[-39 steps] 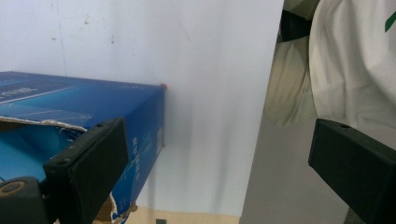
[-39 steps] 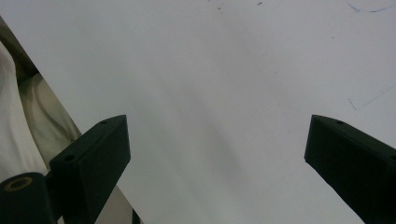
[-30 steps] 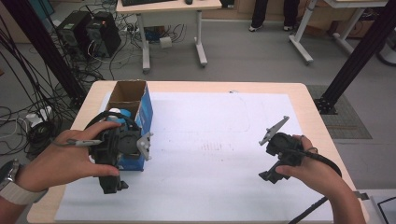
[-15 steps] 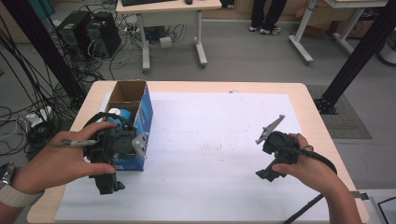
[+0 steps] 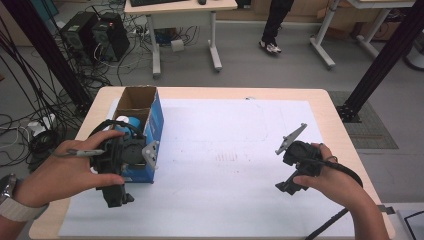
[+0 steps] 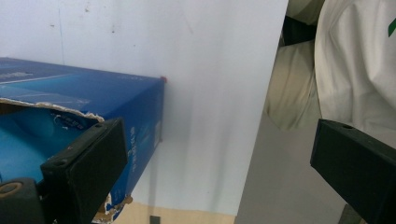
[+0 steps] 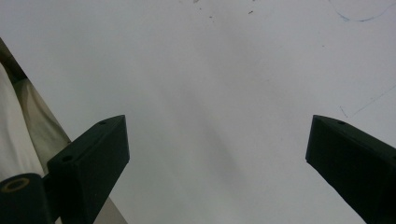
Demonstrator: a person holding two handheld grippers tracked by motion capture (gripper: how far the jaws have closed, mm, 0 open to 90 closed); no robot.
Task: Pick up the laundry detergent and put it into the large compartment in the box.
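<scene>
Blue carton (image 5: 150, 131): open-topped, at the desk's (image 5: 210, 93) left edge on white paper (image 5: 235, 150). Left gripper (image 6: 219, 172): fingers spread wide, empty, beside the carton. Right gripper (image 7: 217, 163): released, over bare paper. Step: likely approach; next move calls for closing in on the carton.

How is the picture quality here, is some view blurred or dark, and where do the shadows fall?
High view: even light, fairly sharp, a soft shadow beside the blue box on the white sheet. Left gripper view: the box is in focus, while the near black fingers look soft. Right gripper view: dimmer, with a vague grey shadow across the sheet and dark fingers with little detail.
</scene>
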